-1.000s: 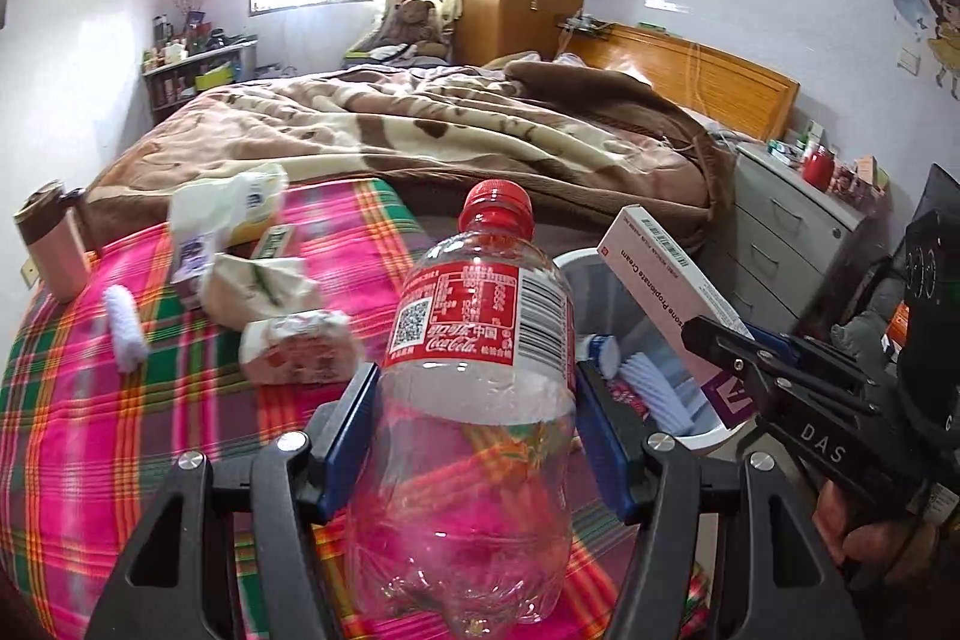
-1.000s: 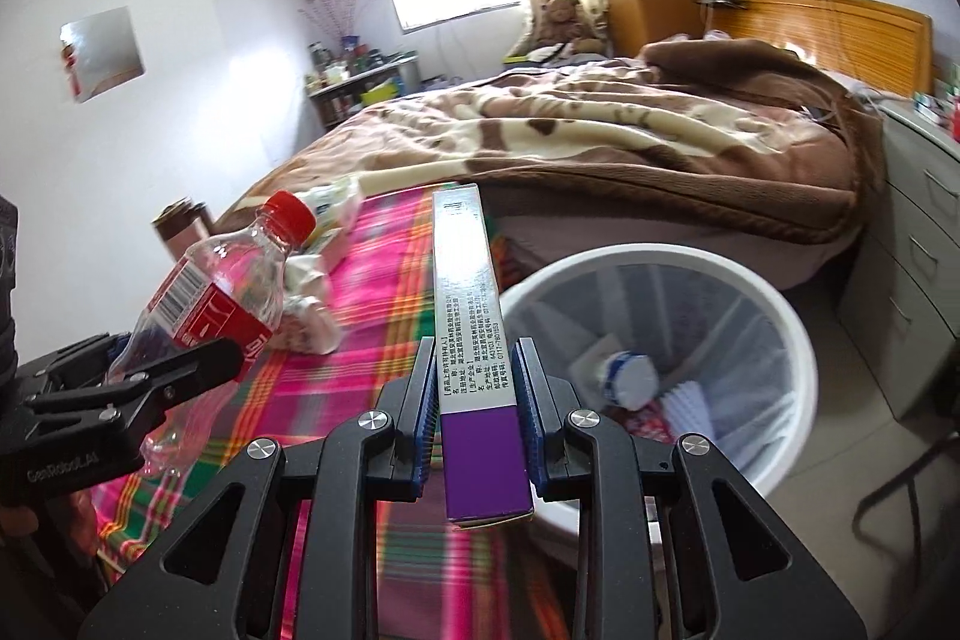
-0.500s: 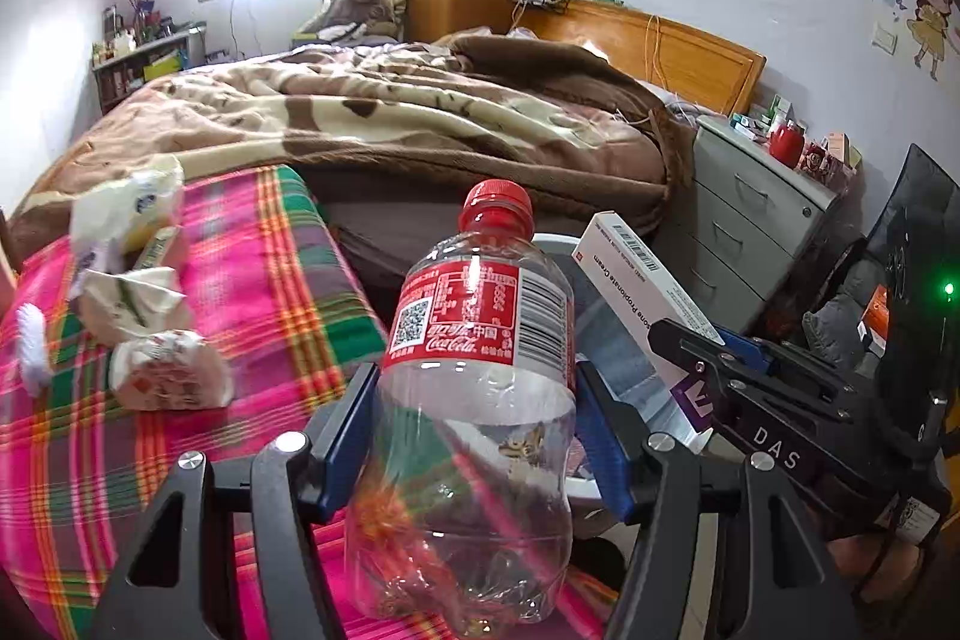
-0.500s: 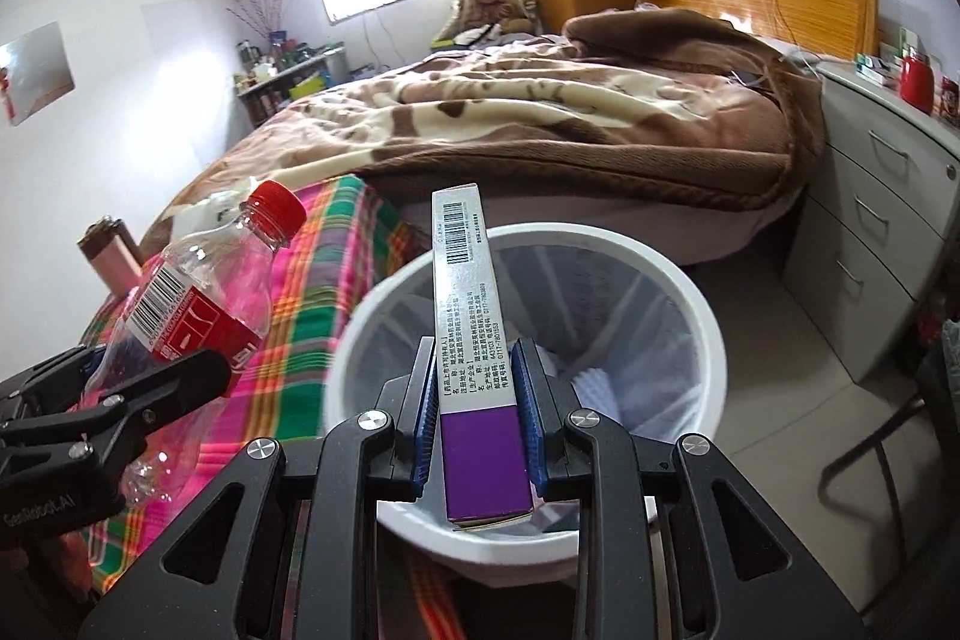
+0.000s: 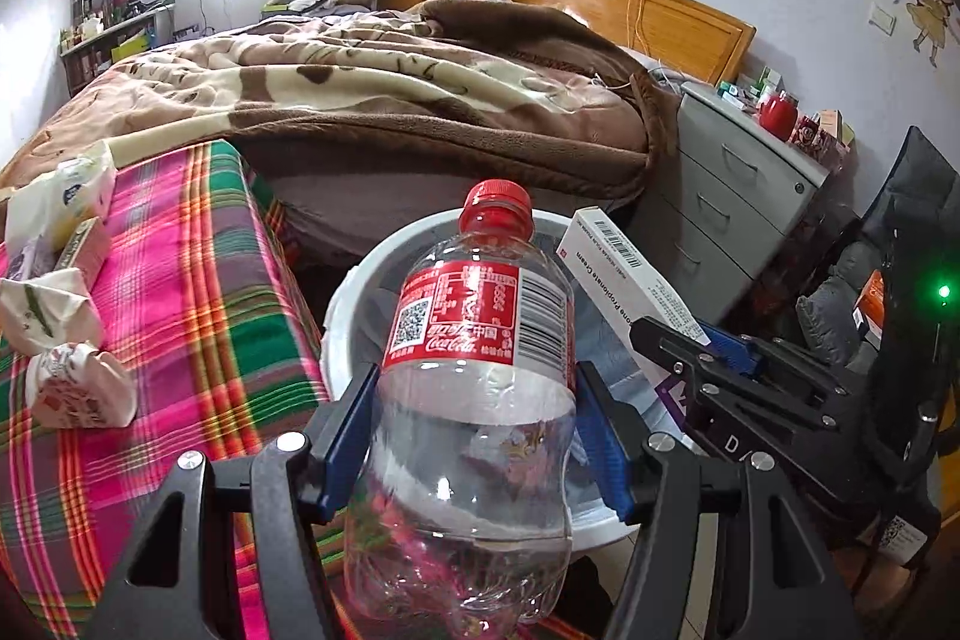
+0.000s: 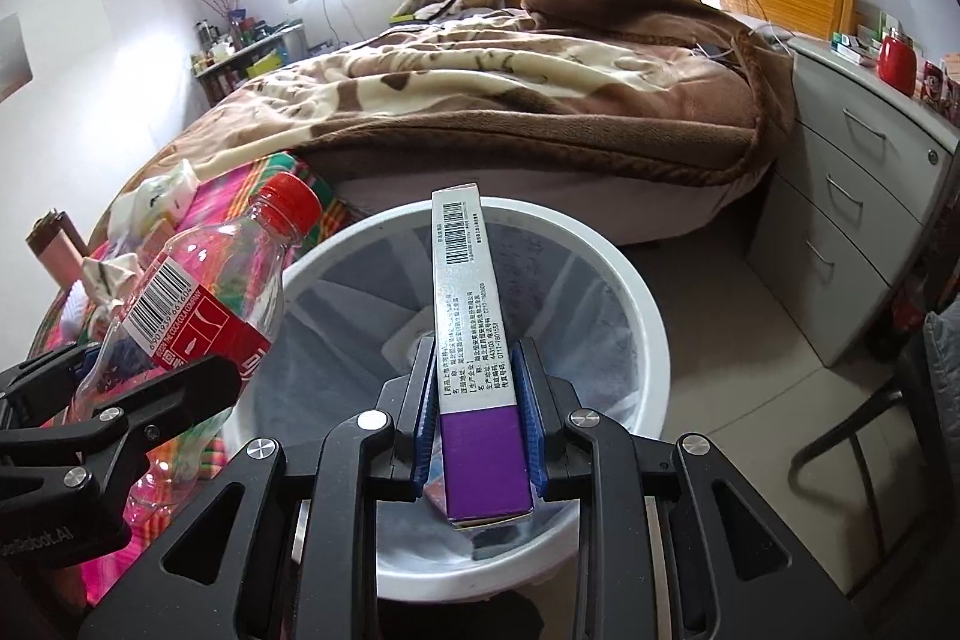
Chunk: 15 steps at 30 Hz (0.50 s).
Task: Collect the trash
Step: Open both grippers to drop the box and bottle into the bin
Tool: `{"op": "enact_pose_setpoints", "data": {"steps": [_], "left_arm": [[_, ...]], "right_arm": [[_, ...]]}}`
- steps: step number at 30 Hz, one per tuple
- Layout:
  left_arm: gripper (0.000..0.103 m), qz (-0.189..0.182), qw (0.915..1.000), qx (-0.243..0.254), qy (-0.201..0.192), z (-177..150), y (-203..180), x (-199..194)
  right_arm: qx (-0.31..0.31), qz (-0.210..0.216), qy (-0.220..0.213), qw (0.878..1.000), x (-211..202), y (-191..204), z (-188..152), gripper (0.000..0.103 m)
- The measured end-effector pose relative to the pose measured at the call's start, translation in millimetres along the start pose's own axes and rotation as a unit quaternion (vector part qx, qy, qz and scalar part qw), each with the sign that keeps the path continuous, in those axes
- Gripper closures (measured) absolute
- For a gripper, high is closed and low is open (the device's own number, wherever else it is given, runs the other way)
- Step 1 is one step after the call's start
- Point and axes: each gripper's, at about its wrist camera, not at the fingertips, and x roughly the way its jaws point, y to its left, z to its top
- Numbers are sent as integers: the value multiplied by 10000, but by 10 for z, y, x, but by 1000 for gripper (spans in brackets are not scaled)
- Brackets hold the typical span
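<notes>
The left gripper (image 5: 474,436) pinches a bottle (image 5: 474,400) by its clear body, blue pads pressed on both sides. The bottle is empty, its red cap on, and it stands upright over the near rim of the bin (image 5: 354,292). The right gripper (image 6: 478,418) pinches a box (image 6: 474,334) by its purple end; the white barcoded end juts out over the bin's (image 6: 651,340) mouth. The bin is white with a clear liner; what lies at its bottom is mostly hidden behind the box and gripper, and I cannot tell what it is. Crumpled wrappers (image 5: 72,382) lie on the plaid cloth (image 5: 198,316) left of the bin. A bed (image 6: 540,88) stands behind it
</notes>
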Motion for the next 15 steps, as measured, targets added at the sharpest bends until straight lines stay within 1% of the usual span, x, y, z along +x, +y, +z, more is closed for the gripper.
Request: {"op": "enact_pose_setpoints", "data": {"steps": [6,7,9,10,12,13,14,15], "left_arm": [[36,-44,10000,0,19,17,-23,87],[31,-53,10000,-5,-4,22,-19,86],[26,-87,9999,-52,-49,32,-3,72],[25,-109,9999,-75,-70,35,6,57],[25,-87,9999,-84,-108,39,23,34],[25,-72,9999,-77,-106,39,29,22],[25,-74,9999,-78,-119,38,39,10],[25,-72,9998,-96,-142,36,49,-10]], "right_arm": [[-32,-32,52,10000,30,-51,-10,78],[-35,-55,58,10000,33,-50,-8,77],[-54,-78,64,9999,40,-42,-4,77],[-64,-90,70,9999,38,-35,-3,76],[-48,-94,31,9999,29,-33,7,69],[-28,-77,4,10000,18,-36,11,60],[-17,-63,-23,10000,1,-37,9,53],[-11,-49,-31,10000,3,-32,10,53]]}}
